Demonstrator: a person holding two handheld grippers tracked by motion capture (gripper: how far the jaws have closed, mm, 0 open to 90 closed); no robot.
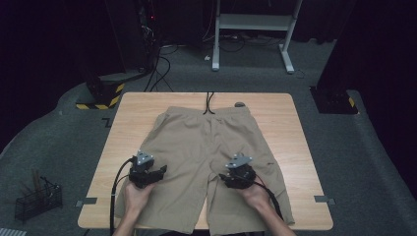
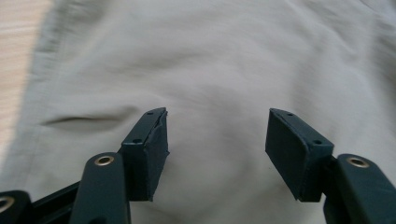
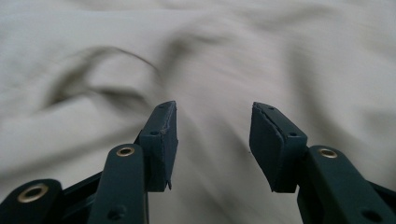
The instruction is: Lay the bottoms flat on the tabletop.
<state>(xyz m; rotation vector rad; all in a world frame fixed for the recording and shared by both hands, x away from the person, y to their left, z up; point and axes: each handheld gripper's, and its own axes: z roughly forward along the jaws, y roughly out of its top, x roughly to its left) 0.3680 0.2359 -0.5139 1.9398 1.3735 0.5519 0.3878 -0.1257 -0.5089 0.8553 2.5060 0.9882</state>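
While both forearms come in from the table's near edge, khaki shorts (image 1: 206, 157) lie flat on wooden table (image 1: 295, 147), waistband at far side, legs toward person. L hand (image 1: 136, 196) holds left gripper (image 1: 156, 173) low over the shorts' left leg, tilted fwd; jaws apart, nothing betw. them, cloth beneath. R hand (image 1: 255, 194) holds right gripper (image 1: 227, 178) over the right leg near crotch; jaws apart, empty. Right gripper view blurred.

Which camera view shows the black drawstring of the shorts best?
The high view: the thin black drawstring hangs from the waistband of the beige fabric shorts at the table's far edge. Both gripper views show beige cloth close up, no drawstring.
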